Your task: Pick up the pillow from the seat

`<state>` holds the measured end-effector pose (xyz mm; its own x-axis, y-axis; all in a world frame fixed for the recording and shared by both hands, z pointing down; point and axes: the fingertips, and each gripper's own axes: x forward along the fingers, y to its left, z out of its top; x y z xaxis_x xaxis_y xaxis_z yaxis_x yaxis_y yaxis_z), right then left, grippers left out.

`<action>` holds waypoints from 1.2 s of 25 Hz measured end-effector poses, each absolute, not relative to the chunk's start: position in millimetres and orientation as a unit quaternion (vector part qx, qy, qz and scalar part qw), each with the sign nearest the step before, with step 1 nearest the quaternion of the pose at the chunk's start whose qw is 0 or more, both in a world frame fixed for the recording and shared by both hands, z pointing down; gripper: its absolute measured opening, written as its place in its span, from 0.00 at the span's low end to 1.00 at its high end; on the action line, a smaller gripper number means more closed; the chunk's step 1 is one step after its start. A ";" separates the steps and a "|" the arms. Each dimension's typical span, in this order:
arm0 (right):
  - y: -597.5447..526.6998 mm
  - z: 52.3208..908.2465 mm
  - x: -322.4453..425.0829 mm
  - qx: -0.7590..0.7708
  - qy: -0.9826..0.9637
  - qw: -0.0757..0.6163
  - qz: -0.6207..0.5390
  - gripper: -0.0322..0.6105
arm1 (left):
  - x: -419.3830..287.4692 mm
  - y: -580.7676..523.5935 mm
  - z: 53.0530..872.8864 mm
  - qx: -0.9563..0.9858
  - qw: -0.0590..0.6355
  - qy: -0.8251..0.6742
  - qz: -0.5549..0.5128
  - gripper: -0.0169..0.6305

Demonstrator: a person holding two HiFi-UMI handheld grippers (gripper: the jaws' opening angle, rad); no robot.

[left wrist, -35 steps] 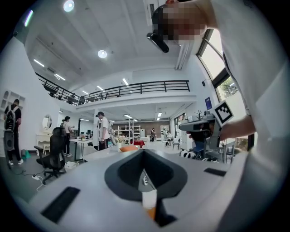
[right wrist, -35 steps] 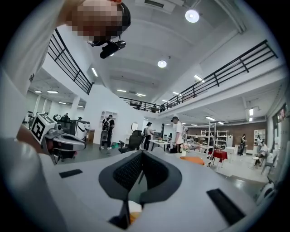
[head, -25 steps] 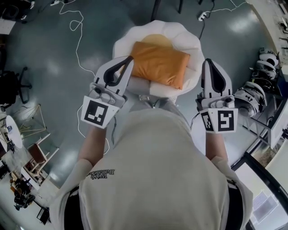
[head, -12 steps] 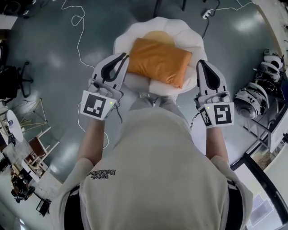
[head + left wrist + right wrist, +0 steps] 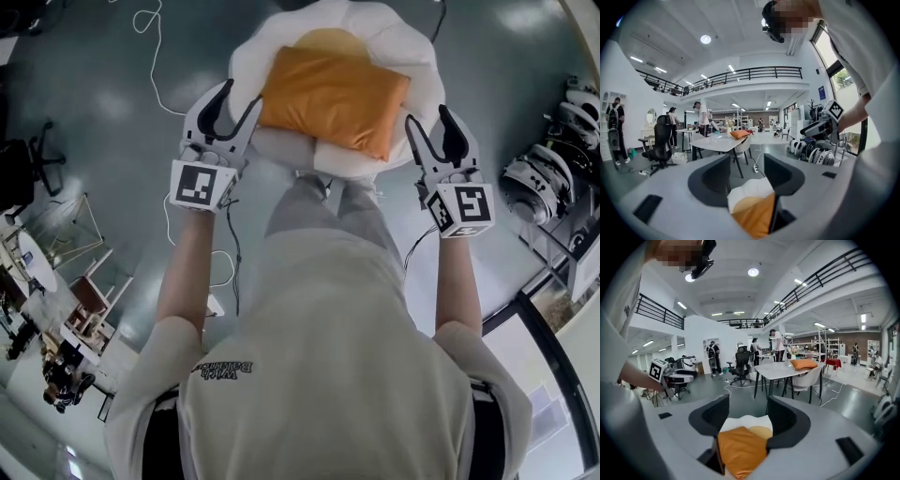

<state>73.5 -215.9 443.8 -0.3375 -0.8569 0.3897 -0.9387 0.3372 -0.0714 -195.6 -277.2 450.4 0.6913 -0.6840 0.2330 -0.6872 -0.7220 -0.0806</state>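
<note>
An orange pillow (image 5: 333, 94) lies on the white scalloped seat (image 5: 412, 56) of a chair in front of me. My left gripper (image 5: 238, 97) is at the pillow's left edge and my right gripper (image 5: 427, 120) at its right corner. Both sets of jaws have just been opening and now stand apart, pressing on nothing. In the left gripper view the pillow's end (image 5: 754, 215) and the white seat (image 5: 749, 189) show low in the gap of the gripper (image 5: 746, 164). In the right gripper view the pillow (image 5: 740, 448) fills the lower gap of the gripper (image 5: 747, 413).
White cables (image 5: 155, 80) trail over the grey floor to the left of the chair. White helmet-like parts (image 5: 539, 178) sit on a rack to the right. Small racks (image 5: 84, 300) stand at lower left. Beyond, a table (image 5: 780, 369) carries another orange cushion, with office chairs and people around.
Both grippers have come down and forward to the two sides of the pillow. Their jaws, shut in the earlier frames, now stand apart. The pillow has not moved.
</note>
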 end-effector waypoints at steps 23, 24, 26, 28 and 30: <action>-162.2 857.7 112.7 0.505 -0.726 0.305 0.354 0.78 | -223.2 -268.9 938.2 0.878 0.212 -0.251 0.349 0.63; -156.1 869.6 116.1 0.506 -0.719 0.308 0.365 0.79 | -224.6 -263.5 952.7 0.873 0.218 -0.241 0.364 0.63; -144.2 892.8 121.2 0.507 -0.703 0.317 0.385 0.84 | -227.8 -254.3 977.9 0.862 0.230 -0.230 0.388 0.64; -132.2 912.2 118.2 0.496 -0.696 0.322 0.407 0.85 | -228.3 -249.6 994.8 0.857 0.227 -0.227 0.402 0.65; -124.1 926.9 109.2 0.479 -0.697 0.325 0.424 0.85 | -225.1 -249.9 1005.3 0.852 0.224 -0.230 0.414 0.65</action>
